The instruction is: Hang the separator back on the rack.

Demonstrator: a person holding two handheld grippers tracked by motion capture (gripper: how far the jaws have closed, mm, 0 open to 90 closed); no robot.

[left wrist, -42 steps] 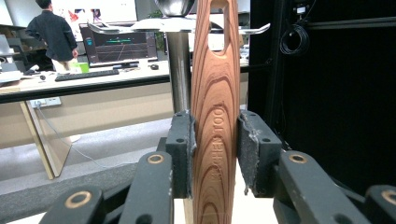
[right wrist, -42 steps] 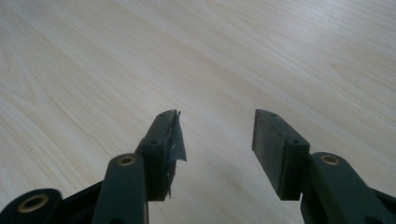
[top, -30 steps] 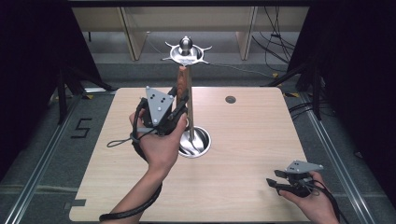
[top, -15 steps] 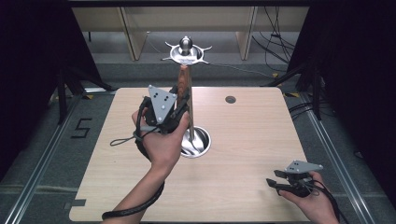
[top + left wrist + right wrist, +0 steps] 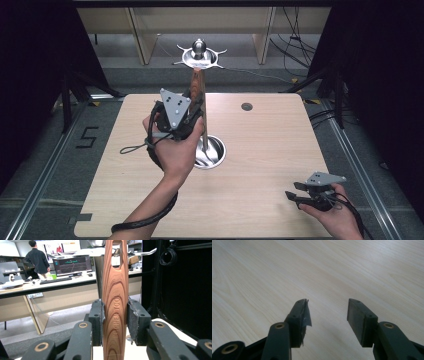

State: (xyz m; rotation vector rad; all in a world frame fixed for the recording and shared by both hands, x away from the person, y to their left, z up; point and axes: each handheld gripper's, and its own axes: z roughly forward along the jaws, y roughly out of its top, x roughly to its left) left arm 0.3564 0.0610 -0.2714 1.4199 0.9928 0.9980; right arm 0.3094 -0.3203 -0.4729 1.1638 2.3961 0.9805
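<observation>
The left gripper (image 5: 115, 322) is clamped on a wooden handle (image 5: 115, 302), which stands upright, its long axis vertical and its slotted end pointing up beside the metal stand (image 5: 204, 100) at the middle of the table (image 5: 270, 145). The right gripper (image 5: 328, 312) rests low near the table's front right corner, jaws apart and holding nothing.

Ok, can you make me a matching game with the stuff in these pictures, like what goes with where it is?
Things:
1. wooden handle
2. left gripper
3. right gripper
4. metal stand

States or places:
A. open, with nothing between its jaws, over bare table
B. stands in the middle of the table, hooks at its top
C. upright, with a slot near its top
D. shut on something wooden

Pairs: 1-C, 2-D, 3-A, 4-B
</observation>
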